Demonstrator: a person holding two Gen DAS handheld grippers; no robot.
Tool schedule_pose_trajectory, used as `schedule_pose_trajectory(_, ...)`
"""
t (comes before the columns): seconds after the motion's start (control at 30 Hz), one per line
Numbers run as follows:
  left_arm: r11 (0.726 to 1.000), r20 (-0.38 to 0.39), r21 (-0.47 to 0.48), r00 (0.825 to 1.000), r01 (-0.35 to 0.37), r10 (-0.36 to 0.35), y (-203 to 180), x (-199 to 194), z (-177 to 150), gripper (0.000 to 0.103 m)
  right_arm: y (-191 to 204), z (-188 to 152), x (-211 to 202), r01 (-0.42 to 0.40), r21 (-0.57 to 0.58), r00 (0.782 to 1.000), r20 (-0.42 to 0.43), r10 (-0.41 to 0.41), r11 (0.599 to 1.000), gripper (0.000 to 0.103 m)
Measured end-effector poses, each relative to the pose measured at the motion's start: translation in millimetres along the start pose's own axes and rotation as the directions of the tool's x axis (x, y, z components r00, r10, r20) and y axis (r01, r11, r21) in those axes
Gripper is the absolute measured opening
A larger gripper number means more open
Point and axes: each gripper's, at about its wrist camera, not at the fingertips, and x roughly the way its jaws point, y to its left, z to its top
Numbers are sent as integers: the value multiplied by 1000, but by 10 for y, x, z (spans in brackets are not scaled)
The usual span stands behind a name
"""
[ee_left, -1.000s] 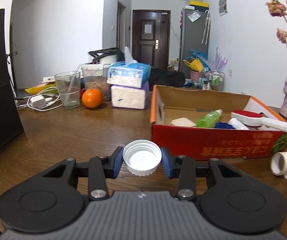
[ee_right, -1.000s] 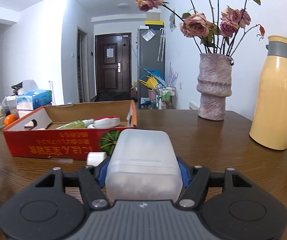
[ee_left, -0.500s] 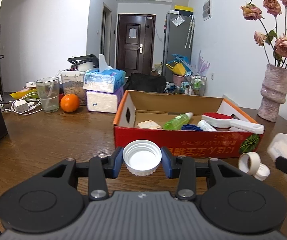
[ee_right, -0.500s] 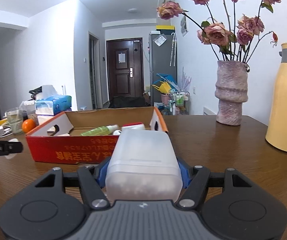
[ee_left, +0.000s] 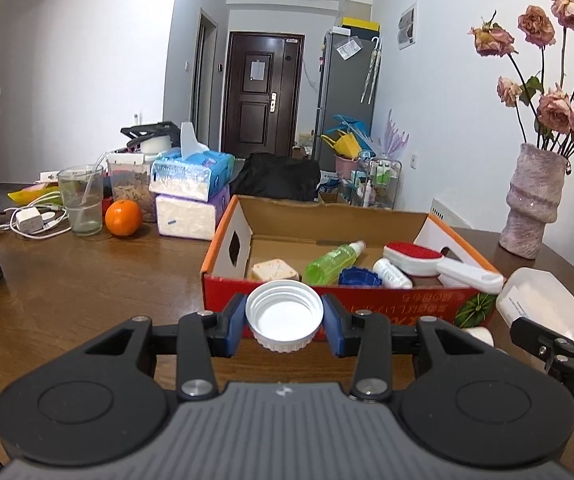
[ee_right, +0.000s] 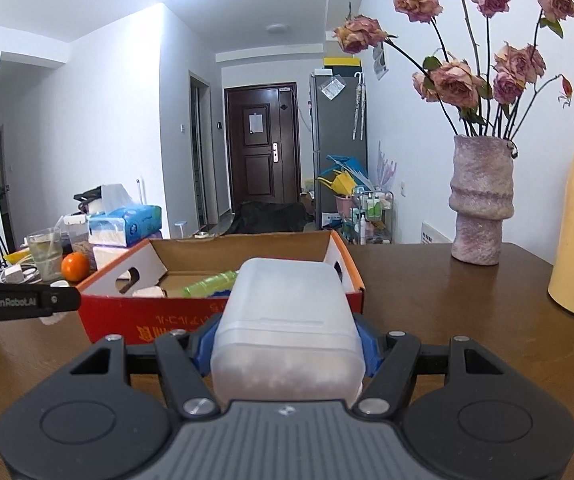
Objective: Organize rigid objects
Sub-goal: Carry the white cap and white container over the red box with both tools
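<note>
Carrying two loads toward the box (ee_left: 327,292) at once. Left gripper (ee_left: 284,316) clamped on a white cap (ee_left: 284,314), open side facing the camera, hanging just in front of the box's near red wall. Right gripper (ee_right: 287,340) clamped on a cloudy plastic tub (ee_right: 287,320), likewise at the near wall, toward the box's right end; seen from the left wrist, tub (ee_left: 547,304) and right gripper entering at the far right edge.

Compared with a second ago: both grippers closing in on the box and riding higher, the box interior showing more fully, with the green bottle (ee_left: 333,260), red brush (ee_left: 427,258) and blue lid (ee_left: 361,278) now plainly inside. Grips unchanged, neither load slipping. Tape roll on the table formerly visible right of the box, now mostly hidden behind the left gripper's frame.

Meaning for the task: probably the last stretch before clearing the near wall and dropping cap and tub in.
</note>
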Motion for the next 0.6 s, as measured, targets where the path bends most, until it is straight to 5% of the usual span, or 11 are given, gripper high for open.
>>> schedule_pose_trajectory(0.6, 998, 69, -64, 997, -14, 19, -104, 259, 424, 41, 70, 324, 314, -4, 15, 998, 59, 3, 1000, 65)
